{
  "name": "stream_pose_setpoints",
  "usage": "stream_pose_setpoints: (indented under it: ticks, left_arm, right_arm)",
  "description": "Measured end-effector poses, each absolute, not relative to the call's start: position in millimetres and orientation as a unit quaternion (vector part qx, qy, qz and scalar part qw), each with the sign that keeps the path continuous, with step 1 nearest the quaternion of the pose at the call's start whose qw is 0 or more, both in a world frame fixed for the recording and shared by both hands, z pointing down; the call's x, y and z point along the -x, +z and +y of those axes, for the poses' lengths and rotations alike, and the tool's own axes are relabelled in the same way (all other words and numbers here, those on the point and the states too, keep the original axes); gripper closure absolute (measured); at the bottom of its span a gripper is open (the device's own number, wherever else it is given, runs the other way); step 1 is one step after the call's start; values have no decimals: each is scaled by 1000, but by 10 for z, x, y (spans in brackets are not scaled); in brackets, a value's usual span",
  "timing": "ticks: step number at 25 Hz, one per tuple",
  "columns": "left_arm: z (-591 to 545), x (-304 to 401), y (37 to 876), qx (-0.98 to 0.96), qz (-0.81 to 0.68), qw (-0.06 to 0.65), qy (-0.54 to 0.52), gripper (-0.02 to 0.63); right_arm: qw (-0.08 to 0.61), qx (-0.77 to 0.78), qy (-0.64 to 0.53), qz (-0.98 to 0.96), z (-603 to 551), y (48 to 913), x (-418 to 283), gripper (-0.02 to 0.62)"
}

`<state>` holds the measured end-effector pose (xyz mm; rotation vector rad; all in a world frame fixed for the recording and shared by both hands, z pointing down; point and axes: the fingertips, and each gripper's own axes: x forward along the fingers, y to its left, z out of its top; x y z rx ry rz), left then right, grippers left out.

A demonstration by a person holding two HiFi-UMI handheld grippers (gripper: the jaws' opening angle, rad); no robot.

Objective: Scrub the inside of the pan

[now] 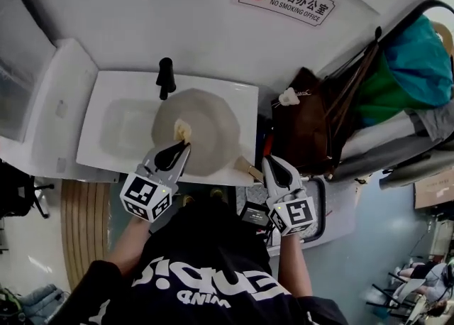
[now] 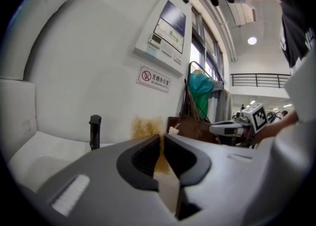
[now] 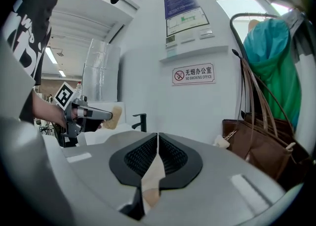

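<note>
Partly hidden sponge [image 2: 147,127] in left gripper [image 2: 162,140]

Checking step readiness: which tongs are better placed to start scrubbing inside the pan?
Left. The left tongs grip the sponge over the pan in the sink; the right tongs are shut, empty, off to the pan's right.

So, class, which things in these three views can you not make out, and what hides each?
Head view: inside of the pan is a pale blur; dirt cannot be judged.
Left gripper view: the sponge is mostly hidden behind the shut jaws of the left gripper.
Head view: whether sponge touches pan cannot be told.
Right gripper view: print on the wall panel is too small.
</note>
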<state>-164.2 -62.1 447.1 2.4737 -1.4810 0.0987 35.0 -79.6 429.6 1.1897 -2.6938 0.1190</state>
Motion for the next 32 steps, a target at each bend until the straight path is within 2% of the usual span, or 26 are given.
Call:
stream_pose_setpoints:
  ticks: [3,5,6,7,8,9,18,29,32]
  left_arm:
    - [-726,1632,4536,-851,-507,134,42,581]
    - [-783,1617,4573,-851,-506,136,48,581]
    - [-806,1604,4590,-851,-504,136,52,581]
    - [-827,1590,4611,-852,-503,136,56,581]
    - [-845,1577,4635,-853,-501,136,61,581]
    - [-862,1566,4661,-853,-499,137,65,581]
    - [-970,1506,4783,-854,-493,145,76,581]
    - [-1063,1300,4914,-861,-478,152,83,581]
    - [-1079,1228,4920,-863,-473,153,84,581]
  right_arm:
    - [116,-393,45,-911,-888,4383,-379,583]
    - [127,-382,53,-914,-942,4452,-386,545]
    - [140,-372,56,-916,-956,4505,-374,513]
    - [161,-358,56,-918,-959,4574,-354,447]
    - [185,-344,54,-919,-954,4649,-329,353]
    - [206,-332,51,-919,-947,4714,-305,333]
    - [267,-274,60,-922,-896,5034,-214,334]
    - [419,-183,53,-888,-721,5996,-242,334]
    - [438,-174,69,-879,-693,6227,-275,334]
